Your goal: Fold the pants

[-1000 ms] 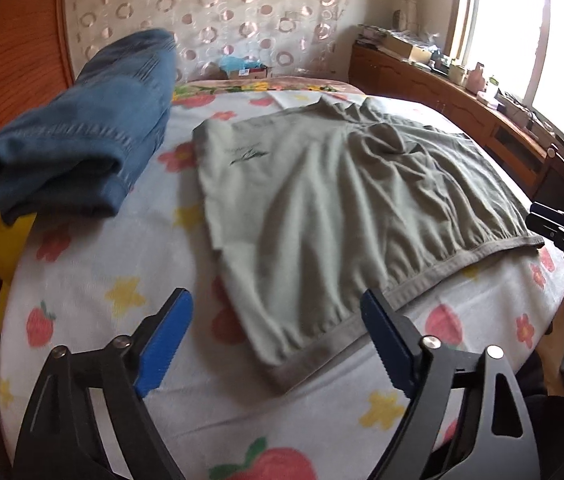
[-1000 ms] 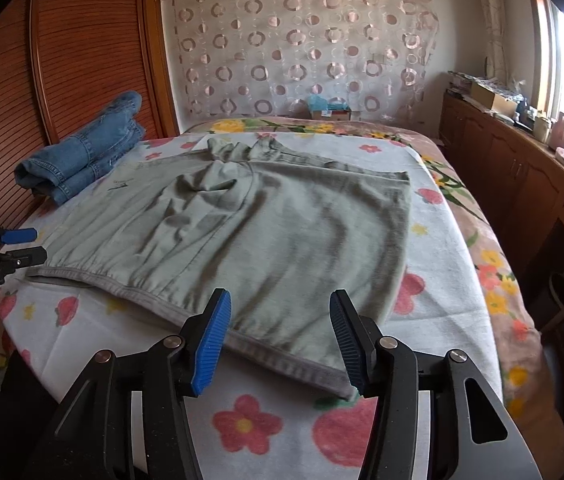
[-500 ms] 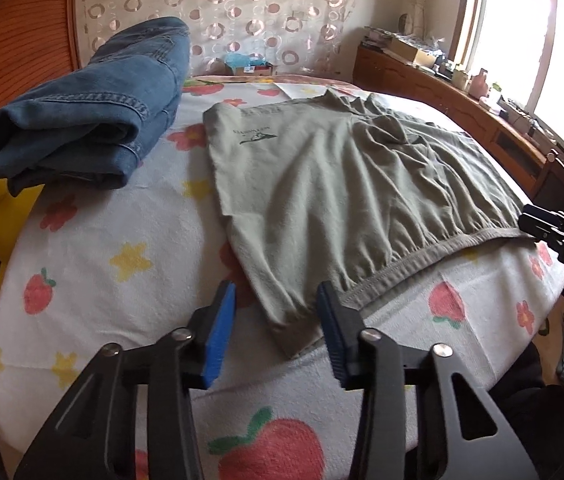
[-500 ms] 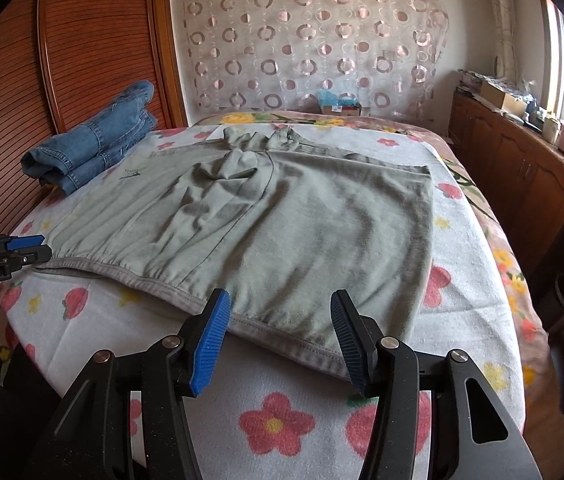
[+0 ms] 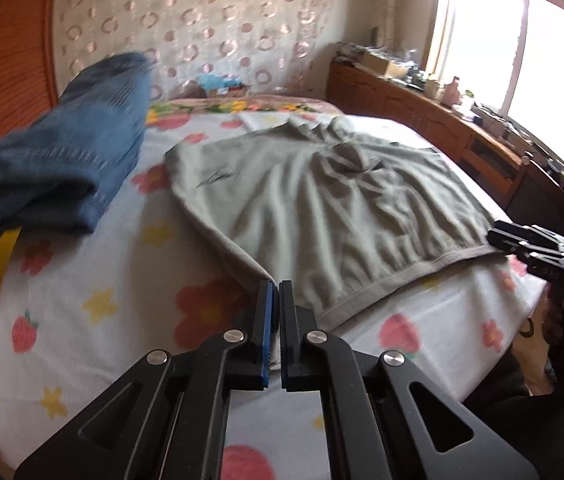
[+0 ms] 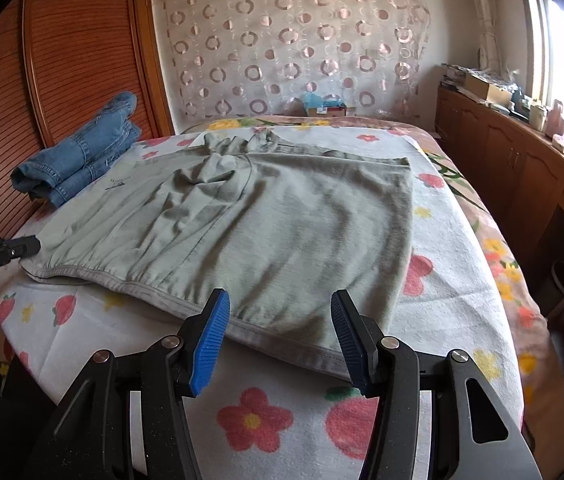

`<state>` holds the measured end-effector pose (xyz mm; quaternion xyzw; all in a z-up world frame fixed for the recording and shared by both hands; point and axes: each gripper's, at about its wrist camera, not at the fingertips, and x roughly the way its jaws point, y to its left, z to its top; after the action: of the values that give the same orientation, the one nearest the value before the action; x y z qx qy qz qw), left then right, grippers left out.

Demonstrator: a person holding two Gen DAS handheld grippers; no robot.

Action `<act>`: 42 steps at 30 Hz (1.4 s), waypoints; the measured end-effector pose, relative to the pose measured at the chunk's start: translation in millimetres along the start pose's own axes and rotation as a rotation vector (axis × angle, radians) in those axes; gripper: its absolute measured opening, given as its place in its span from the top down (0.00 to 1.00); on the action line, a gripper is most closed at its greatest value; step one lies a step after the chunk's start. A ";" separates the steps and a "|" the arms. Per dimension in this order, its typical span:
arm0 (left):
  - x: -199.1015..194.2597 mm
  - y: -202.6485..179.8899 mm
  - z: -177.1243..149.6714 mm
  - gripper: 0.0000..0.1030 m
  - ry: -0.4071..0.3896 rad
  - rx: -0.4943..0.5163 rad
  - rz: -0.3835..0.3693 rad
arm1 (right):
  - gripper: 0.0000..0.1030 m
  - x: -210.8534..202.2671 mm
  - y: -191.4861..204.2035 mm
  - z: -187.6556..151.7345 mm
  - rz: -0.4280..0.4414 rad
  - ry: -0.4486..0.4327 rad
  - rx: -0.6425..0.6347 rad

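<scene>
Left wrist view: left hand-held gripper (image 5: 275,286) clamped on near-left waistband corner of grey pants (image 5: 322,200), spread flat on bed (image 5: 82,280). Right hand-held gripper (image 6: 280,310) half open, empty, over near edge. Next: grip, then fold across.

Bright window (image 5: 522,60) (right), wooden cabinets (image 6: 514,168) beneath.

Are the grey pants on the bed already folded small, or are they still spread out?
Still spread out. The grey pants lie wide and mostly flat across the bed, waistband nearest the grippers; the fabric bunches only at the far end.
</scene>
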<state>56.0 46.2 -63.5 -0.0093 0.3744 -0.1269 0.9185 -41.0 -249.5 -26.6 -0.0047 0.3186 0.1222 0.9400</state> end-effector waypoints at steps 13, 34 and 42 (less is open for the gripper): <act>12.5 -61.6 54.9 0.97 -0.034 0.150 -0.079 | 0.47 -4.2 -11.7 -4.6 0.007 -0.001 0.021; 20.2 -133.7 93.3 0.97 -0.034 0.235 -0.139 | 0.47 -11.6 -21.4 -5.9 -0.001 -0.024 0.030; 18.1 -115.6 88.0 0.57 -0.057 0.215 -0.083 | 0.47 -7.0 -17.4 -4.8 0.006 -0.025 0.024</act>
<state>103.0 -76.9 0.4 0.0703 0.3317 -0.2040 0.9184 -45.2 -268.3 -27.4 0.0088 0.3084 0.1213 0.9434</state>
